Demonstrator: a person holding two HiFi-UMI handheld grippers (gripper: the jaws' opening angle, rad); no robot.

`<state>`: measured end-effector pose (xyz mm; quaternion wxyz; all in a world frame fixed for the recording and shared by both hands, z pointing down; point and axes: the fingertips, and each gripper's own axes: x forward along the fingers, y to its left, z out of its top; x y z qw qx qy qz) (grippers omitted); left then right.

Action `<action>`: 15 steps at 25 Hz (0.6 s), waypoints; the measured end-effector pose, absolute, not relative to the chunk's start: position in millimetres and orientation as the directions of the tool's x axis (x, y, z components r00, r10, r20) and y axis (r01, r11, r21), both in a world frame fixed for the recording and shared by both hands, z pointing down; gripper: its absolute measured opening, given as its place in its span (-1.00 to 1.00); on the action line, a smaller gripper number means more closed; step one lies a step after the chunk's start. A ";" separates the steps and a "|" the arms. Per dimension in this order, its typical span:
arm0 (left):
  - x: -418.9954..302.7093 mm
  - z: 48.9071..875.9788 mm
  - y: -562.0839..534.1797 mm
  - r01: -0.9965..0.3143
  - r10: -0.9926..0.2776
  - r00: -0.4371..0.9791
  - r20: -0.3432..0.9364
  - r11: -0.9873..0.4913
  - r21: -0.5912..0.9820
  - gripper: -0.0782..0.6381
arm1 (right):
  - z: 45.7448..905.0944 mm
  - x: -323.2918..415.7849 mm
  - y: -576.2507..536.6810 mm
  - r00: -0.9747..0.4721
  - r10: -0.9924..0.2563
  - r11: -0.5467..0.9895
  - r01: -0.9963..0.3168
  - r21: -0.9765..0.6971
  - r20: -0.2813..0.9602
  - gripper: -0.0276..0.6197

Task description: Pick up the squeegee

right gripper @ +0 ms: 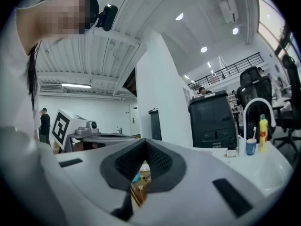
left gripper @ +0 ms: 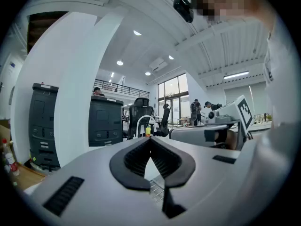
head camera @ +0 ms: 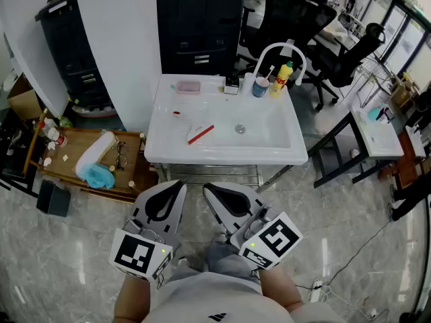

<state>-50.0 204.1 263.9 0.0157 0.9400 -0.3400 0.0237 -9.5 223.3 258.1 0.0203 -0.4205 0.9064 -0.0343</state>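
Note:
The squeegee (head camera: pixel 200 134), a short red bar with a pale part beside it, lies in the basin of the white sink (head camera: pixel 158 150), left of the drain (head camera: pixel 240 128). Both grippers are held close to the body, below the sink's front edge and well short of the squeegee. My left gripper (head camera: pixel 180 184) has its tips together with nothing between them, and its own view shows the same left gripper (left gripper: pixel 150 138) pointing level at the sink. My right gripper (head camera: pixel 205 188) is shut and empty too; in its own view the right gripper (right gripper: pixel 142 140) points level.
On the sink's back ledge stand a pink soap dish (head camera: pixel 188 86), a blue cup with a toothbrush (head camera: pixel 260 86) and a yellow bottle (head camera: pixel 281 78) under a white arched faucet (head camera: pixel 279 49). A low wooden table (head camera: pixel 67 160) with a blue cloth (head camera: pixel 100 173) is at left. Black office chairs (head camera: pixel 296 19) stand behind.

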 end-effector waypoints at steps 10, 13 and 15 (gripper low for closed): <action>-51.4 259.3 206.5 -0.628 -0.627 0.777 0.043 -0.778 0.016 -0.75 | 253.5 -11.2 224.8 -0.637 -0.771 0.636 -0.768 -0.069 -0.008 -0.89; -48.1 260.4 202.1 -0.631 -0.630 0.775 0.047 -0.776 0.020 -0.75 | 254.1 -7.6 220.2 -0.640 -0.768 0.639 -0.766 -0.069 -0.005 -0.89; -45.4 262.5 198.8 -0.634 -0.632 0.773 0.048 -0.773 0.023 -0.75 | 255.7 -4.5 216.6 -0.641 -0.768 0.639 -0.766 -0.072 -0.005 -0.89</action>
